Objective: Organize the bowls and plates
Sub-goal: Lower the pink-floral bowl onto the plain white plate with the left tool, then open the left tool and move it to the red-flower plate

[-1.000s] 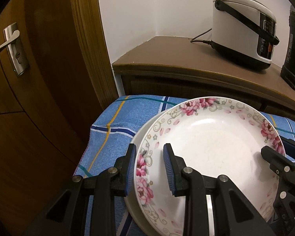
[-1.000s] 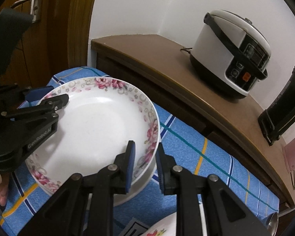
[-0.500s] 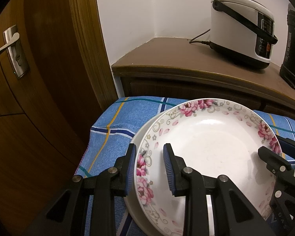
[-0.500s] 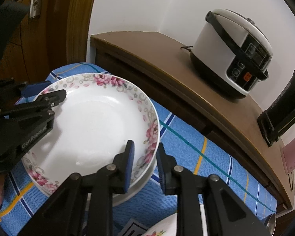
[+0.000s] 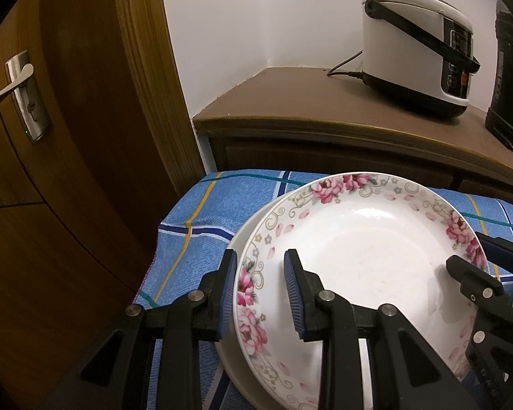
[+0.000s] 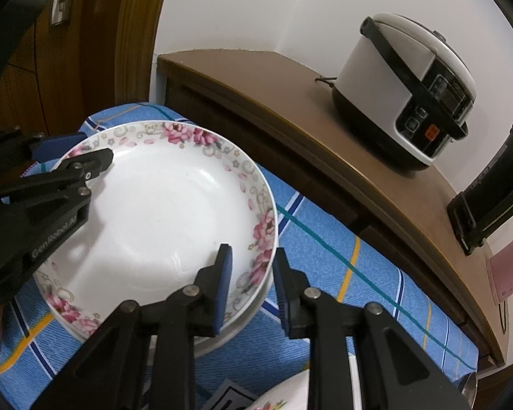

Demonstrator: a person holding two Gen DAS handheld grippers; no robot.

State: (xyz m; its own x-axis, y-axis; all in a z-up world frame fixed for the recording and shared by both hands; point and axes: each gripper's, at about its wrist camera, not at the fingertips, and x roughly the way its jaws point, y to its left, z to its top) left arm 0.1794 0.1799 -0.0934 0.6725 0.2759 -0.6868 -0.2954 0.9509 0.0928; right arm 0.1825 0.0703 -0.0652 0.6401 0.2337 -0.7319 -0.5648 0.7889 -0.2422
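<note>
A white plate with a pink flower rim (image 5: 362,249) (image 6: 160,208) lies on a plain white plate (image 5: 236,239) (image 6: 222,335) on a blue checked cloth (image 5: 201,225) (image 6: 359,294). My left gripper (image 5: 260,294) (image 6: 71,152) straddles the flower plate's left rim, one finger inside, one outside. My right gripper (image 6: 251,283) (image 5: 475,259) straddles its right rim the same way. Both stand with jaws apart and a gap to the rim. Whether the pads touch is unclear.
A brown wooden cabinet (image 5: 325,126) (image 6: 290,102) stands behind the cloth, with a white rice cooker (image 5: 417,48) (image 6: 407,85) and a black appliance (image 6: 492,184). A wooden door (image 5: 51,136) is on the left. Another flowered dish edge (image 6: 284,396) lies near my right gripper.
Both cameras have drawn back and up slightly; the plate sits a little lower in view. The right gripper's jaws have opened a little wider.
</note>
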